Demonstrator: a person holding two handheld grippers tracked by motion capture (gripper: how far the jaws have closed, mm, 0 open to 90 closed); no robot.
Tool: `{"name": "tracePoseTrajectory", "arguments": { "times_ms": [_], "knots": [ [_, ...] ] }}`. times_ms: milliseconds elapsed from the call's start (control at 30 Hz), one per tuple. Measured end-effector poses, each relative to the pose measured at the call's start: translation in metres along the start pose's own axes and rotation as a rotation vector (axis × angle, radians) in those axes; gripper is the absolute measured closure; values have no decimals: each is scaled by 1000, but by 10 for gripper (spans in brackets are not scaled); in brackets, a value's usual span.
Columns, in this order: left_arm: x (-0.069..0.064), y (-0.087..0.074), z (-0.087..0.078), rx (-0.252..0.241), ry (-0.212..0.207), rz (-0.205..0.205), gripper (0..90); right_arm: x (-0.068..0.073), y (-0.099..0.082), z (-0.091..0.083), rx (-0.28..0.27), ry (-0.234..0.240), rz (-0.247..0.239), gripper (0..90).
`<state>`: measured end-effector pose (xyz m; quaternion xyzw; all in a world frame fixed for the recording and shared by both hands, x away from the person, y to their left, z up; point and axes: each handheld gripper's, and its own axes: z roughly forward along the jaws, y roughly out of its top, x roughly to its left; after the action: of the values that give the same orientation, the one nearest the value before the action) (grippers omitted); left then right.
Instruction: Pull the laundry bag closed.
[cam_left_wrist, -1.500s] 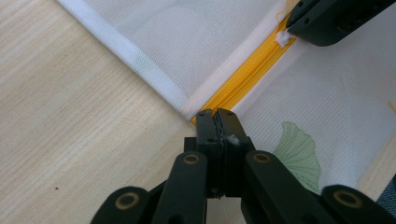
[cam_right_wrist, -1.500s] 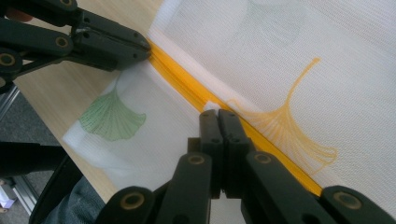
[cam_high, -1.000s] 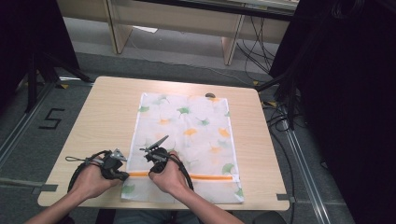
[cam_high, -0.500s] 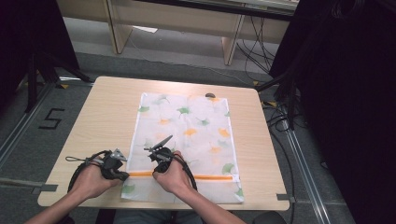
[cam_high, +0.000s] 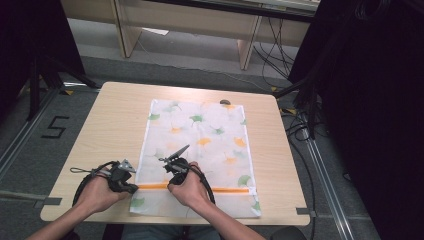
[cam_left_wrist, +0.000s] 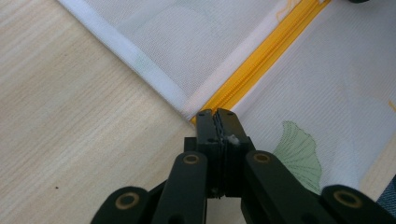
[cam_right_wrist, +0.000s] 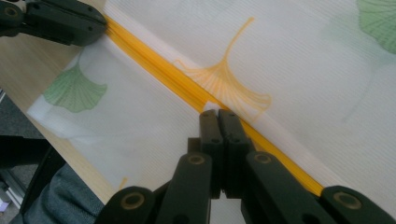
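- Pale wooden rectangular table (cam_high: 110, 125): it is carrying everything listed here; its bare top is showing to the left of my left hand (cam_high: 97, 192).
- My left gripper (cam_high: 131, 187): I am holding it at the near left edge of the bag, its jaws pressed together. In the left gripper view the tips (cam_left_wrist: 218, 122) are sitting on the left end of the zip, beside the white hem; a small white scrap is showing between them, though I cannot tell how much cloth they are pinching.
- White mesh rectangular laundry bag printed with green and orange ginkgo leaves (cam_high: 200, 145): it is lying flat in the middle of the table, its long side running away from me.
- Orange zip (cam_high: 225, 190): it is running across the bag near my edge of the table, from my left gripper rightward under my right hand (cam_high: 190, 192).
- My right gripper (cam_high: 172, 165): I am holding it just right of the left one. In the right gripper view its jaws are closed, tips (cam_right_wrist: 218, 120) meeting on a small white tab at the zip (cam_right_wrist: 154, 70), beside an orange leaf print.
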<state>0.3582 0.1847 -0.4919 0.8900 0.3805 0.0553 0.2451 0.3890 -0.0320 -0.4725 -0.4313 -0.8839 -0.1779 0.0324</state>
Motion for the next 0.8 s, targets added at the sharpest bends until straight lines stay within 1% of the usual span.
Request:
{"name": "tracePoseTrajectory", "arguments": {
  "times_ms": [33, 67, 100, 167, 200, 233, 267, 300, 367, 400, 433, 467, 500, 533, 567, 600, 633, 700, 733, 767, 800],
  "knots": [
    [0, 0, 0, 3, -1, 2, 886, -4, -1, 1, -12, 0, -13, 900],
    [0, 0, 0, 4, -2, 3, 886, -3, -2, 0, -15, 9, 2, 900],
    [0, 0, 0, 1, 2, -3, 886, -4, -2, -2, -1, 5, 7, 900],
    [0, 0, 0, 3, -6, 1, 886, -7, -3, -2, -5, 3, -1, 900],
    [0, 0, -1, 3, -3, -1, 886, -6, -3, -3, -4, 12, 15, 900],
    [0, 0, -1, 3, -3, -1, 886, -6, -3, -3, -4, 12, 15, 900],
    [0, 0, 0, 2, 2, -2, 886, -8, -4, -3, -3, 4, 1, 900],
    [0, 0, 0, 2, -3, -2, 886, -8, -4, -3, -13, 12, 15, 900],
    [-1, 0, 0, 2, 0, -4, 886, -9, -5, -4, -16, 10, 14, 900],
    [0, 0, 0, 2, -1, -3, 886, -9, -5, -4, -15, 17, 17, 900],
    [0, 0, -1, 5, -3, 1, 886, -12, -6, -5, -5, -5, 4, 900],
    [0, 0, -1, 4, -3, 0, 886, -11, -6, -6, 0, 11, 31, 900],
    [0, 0, -1, 4, -3, -1, 886, -10, -6, -7, 12, 16, 41, 900],
    [0, 0, 0, 2, -1, -1, 886, -14, -7, -6, -9, 0, 14, 900],
    [0, 0, 0, 2, -1, -1, 886, -14, -8, -5, -14, -5, 15, 900],
    [0, 0, 0, 4, 2, -2, 886, -15, -8, -6, -17, 2, 13, 900],
    [-1, 0, 0, 3, 2, -2, 886, -14, -8, -6, -17, 18, 21, 900],
    [-1, 0, 0, 3, 3, -2, 886, -14, -8, -7, -10, 17, 29, 900],
    [0, 1, -2, 20, -6, 19, 886, -14, -8, -7, -14, 7, 16, 900],
    [0, 0, -1, 4, 2, -2, 886, -15, -8, -6, -14, -5, 7, 900],
    [0, 0, -1, 8, -2, 2, 886, -14, -8, -8, -3, 14, 23, 900]
  ]
}}
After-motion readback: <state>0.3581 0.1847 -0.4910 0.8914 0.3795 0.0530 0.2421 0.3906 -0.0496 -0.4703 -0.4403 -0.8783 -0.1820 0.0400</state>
